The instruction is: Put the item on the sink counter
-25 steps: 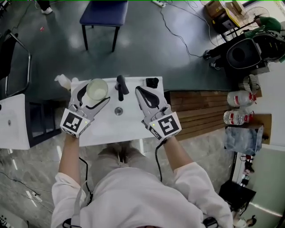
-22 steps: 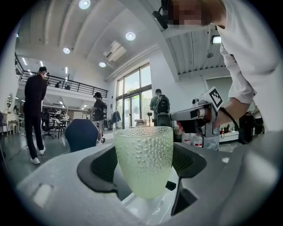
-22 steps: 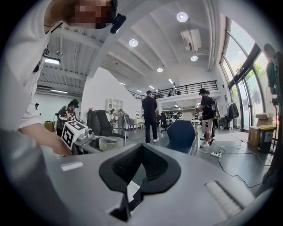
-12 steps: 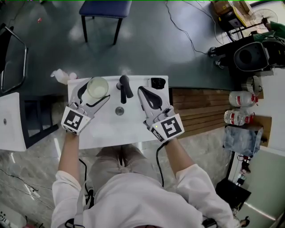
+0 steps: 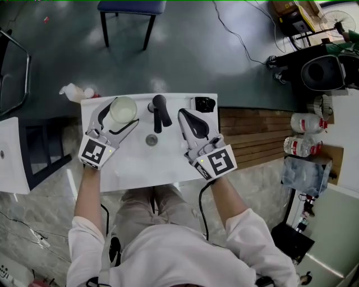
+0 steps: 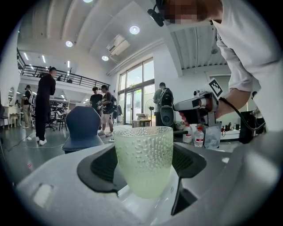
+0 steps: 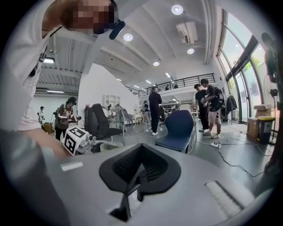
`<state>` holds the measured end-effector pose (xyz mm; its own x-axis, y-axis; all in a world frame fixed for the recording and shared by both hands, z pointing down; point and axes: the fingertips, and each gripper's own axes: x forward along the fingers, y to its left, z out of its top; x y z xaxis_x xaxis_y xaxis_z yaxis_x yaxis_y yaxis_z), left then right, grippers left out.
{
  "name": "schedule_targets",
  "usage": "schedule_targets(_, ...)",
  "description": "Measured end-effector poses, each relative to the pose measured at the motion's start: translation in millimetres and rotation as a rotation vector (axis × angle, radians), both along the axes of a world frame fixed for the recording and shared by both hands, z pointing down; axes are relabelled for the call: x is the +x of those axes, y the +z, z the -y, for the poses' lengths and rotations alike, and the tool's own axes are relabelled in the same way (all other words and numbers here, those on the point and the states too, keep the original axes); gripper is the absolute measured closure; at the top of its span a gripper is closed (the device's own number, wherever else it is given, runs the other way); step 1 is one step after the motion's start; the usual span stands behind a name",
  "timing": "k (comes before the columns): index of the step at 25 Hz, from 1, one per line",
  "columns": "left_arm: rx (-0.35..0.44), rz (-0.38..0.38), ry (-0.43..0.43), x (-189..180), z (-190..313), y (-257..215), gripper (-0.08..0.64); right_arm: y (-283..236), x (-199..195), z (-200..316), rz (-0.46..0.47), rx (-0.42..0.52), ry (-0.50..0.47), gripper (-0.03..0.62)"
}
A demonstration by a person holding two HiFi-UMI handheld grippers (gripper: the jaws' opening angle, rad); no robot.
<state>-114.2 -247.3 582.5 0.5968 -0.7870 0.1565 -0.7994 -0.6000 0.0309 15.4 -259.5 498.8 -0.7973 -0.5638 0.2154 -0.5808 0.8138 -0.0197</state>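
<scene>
1. Head view: we see a white sink counter [image 5: 134,162] below us, with a black faucet [image 5: 160,112] at its back edge and a round drain [image 5: 151,140] in the basin.
2. The left gripper [image 5: 119,117] reaches over the counter's back-left corner, left of the faucet.
3. In the left gripper view, its jaws stand wide and clamp a pale green, dimpled cup [image 6: 143,159], one pad on each side. The cup is upright.
4. From above, the cup sits over the back-left part of the counter, beside the faucet. We cannot tell whether its base touches the white surface.
5. The right gripper [image 5: 190,120] hovers over the counter's right side, right of the faucet. In the right gripper view, its jaws are pressed together with nothing between them.
6. A small black object [image 5: 203,104] sits on the counter's back-right corner, just beyond the right gripper.
7. A blue chair [image 5: 132,5] stands on the floor beyond the sink.
</scene>
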Motion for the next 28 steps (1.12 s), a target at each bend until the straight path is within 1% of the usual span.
schedule_targets(13,-0.019,0.007,-0.016,-4.8,9.2,49.1,0.183,32.1,6.0,10.2,-0.009,-0.017,0.016,0.588)
schedule_targets(24,-0.022,0.014,-0.021,-1.8,12.9,76.7,0.183,52.3,10.9,10.9,-0.022,-0.026,0.020,0.588)
schedule_targets(28,-0.009,0.013,-0.029,-1.3,14.7,84.0,0.183,61.0,12.9,11.9,-0.027,-0.029,0.019,0.588)
